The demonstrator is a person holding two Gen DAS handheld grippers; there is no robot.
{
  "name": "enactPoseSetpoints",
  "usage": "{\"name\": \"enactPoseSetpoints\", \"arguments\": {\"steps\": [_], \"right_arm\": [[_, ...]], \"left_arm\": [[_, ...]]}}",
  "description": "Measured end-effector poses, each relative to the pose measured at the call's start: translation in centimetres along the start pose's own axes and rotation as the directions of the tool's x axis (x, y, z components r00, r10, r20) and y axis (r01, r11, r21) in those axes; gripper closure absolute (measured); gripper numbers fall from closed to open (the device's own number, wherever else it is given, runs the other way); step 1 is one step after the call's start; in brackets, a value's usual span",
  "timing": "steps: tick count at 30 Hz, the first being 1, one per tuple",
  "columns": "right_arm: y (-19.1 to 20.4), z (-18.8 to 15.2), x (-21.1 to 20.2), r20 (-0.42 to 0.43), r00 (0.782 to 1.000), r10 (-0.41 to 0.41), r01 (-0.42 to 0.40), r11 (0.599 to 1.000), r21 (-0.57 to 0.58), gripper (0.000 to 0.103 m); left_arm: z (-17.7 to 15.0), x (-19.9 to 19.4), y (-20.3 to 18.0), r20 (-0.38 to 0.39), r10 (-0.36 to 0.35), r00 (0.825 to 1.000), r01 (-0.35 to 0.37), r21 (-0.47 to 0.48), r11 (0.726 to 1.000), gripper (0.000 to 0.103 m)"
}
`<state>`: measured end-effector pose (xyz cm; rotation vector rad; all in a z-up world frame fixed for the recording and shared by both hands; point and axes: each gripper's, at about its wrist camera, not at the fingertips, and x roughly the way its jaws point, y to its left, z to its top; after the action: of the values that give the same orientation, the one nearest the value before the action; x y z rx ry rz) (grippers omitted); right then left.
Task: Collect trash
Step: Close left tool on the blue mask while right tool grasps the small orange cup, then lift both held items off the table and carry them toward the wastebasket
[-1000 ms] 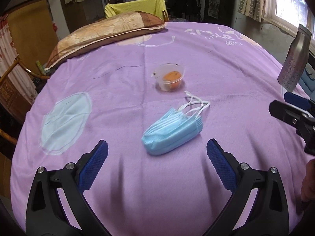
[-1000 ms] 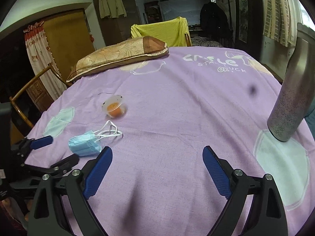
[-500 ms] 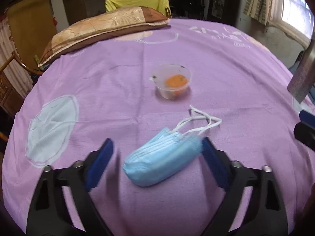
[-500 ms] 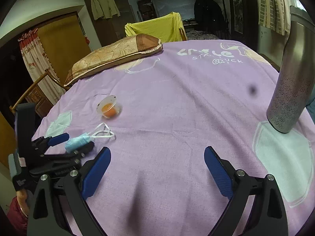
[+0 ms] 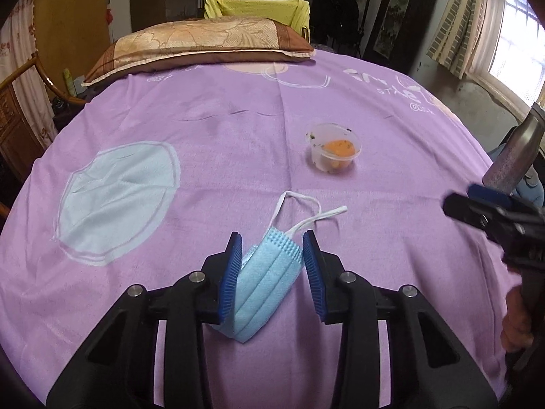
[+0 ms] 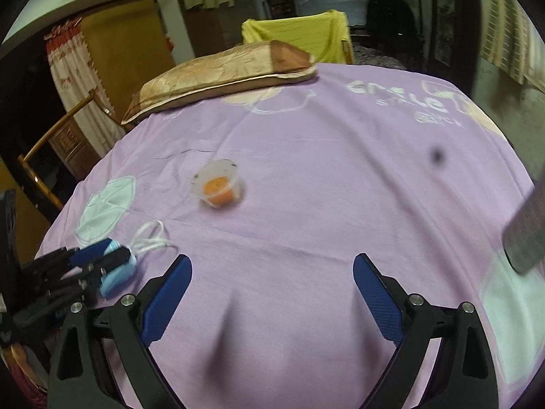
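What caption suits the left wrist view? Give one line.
Left tongs closing around a blue face mask on the purple sheet, plastic cup beyond.

The bedsheet (image 5: 218, 156) is matt purple cloth, softly napped, with pale printed patches. On it, the face mask (image 5: 269, 283) looks like pleated nonwoven fabric, light blue and matt, its white ear loops (image 5: 303, 211) thin elastic cord. At about one o'clock from the mask, the small cup (image 5: 335, 151) is translucent, slightly glossy plastic. The pillow (image 5: 201, 42) at twelve o'clock has a satiny, sheeny cover. At three o'clock, the bottle (image 5: 511, 160) is brushed, finely textured metal.
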<state>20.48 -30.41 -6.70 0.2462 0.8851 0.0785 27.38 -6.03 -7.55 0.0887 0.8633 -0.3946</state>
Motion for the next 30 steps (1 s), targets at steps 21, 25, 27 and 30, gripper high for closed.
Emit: {"name": "enactPoseSetpoints", "arguments": {"steps": [21, 25, 27, 30], "right_arm": [[6.2, 5.1, 9.5, -0.06, 0.995, -0.082, 0.073, 0.987, -0.144, 0.051], [5.5, 4.9, 6.8, -0.019, 0.998, -0.062, 0.06, 0.991, -0.12, 0.051], [5.2, 4.5, 4.8, 0.009, 0.998, -0.056, 0.056, 0.991, -0.119, 0.051], [4.7, 3.7, 2.0, 0.05, 0.998, -0.047, 0.052, 0.993, -0.109, 0.051]], "left_arm": [[-0.3, 1.1, 2.0, -0.063, -0.073, 0.995, 0.068, -0.07, 0.995, 0.075], [-0.2, 0.0, 1.5, -0.008, -0.054, 0.999, 0.053, -0.047, 0.997, 0.077], [-0.2, -1.1, 1.1, 0.032, -0.045, 0.999, 0.046, -0.038, 0.998, 0.077], [-0.4, -2.8, 0.1, 0.074, -0.013, 0.997, 0.015, -0.016, 1.0, 0.077]]}}
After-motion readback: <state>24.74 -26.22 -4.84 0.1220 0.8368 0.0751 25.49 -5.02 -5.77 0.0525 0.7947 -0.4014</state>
